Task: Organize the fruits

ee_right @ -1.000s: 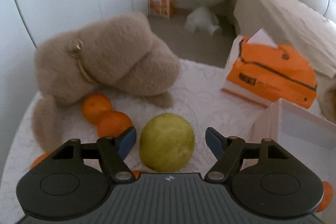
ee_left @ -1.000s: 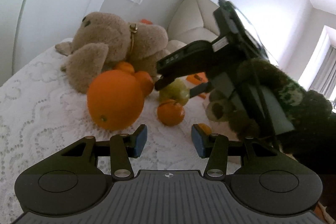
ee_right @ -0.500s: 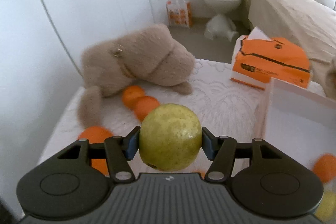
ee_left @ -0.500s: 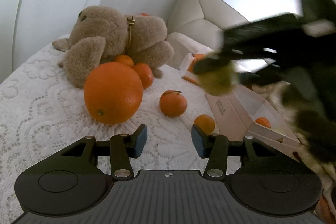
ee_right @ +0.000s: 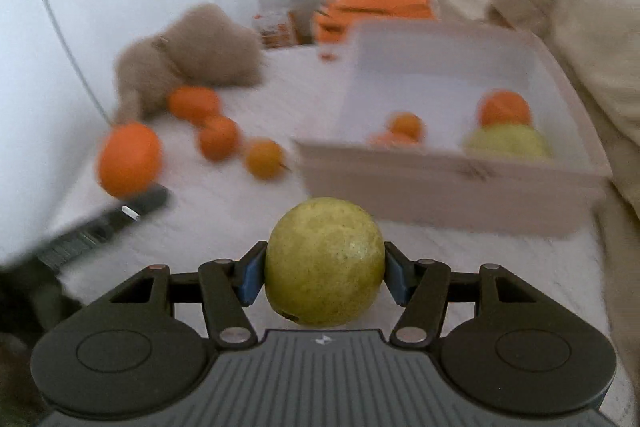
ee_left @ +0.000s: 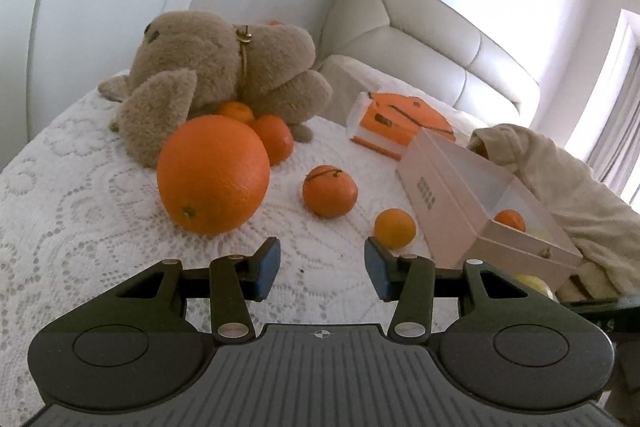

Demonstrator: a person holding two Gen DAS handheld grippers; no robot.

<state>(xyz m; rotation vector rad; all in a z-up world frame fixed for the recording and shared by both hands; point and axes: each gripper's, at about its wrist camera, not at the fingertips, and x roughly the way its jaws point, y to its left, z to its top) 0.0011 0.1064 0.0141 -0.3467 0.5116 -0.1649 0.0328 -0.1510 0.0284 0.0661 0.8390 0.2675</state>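
Observation:
My right gripper (ee_right: 325,269) is shut on a yellow-green round fruit (ee_right: 325,255) and holds it above the lace cloth, just in front of the white box (ee_right: 440,187). In the box lie small oranges (ee_right: 505,107) and another green fruit (ee_right: 508,141). My left gripper (ee_left: 322,261) stands open over the cloth with nothing between its fingers. Ahead of it are a large orange (ee_left: 212,175), a mandarin (ee_left: 329,191) and a small orange (ee_left: 395,228) next to the box (ee_left: 440,183). Two more mandarins (ee_left: 272,139) rest against the plush toy.
A brown plush toy (ee_left: 216,67) lies at the back left of the lace-covered table (ee_left: 80,207). An orange tissue box (ee_left: 400,123) stands behind the white box. A beige blanket (ee_left: 560,179) is heaped to the right, with a sofa behind.
The right gripper closed on the green fruit, lifted it and carried it right, towards the box and out of the left wrist view. The left gripper stayed open, almost still.

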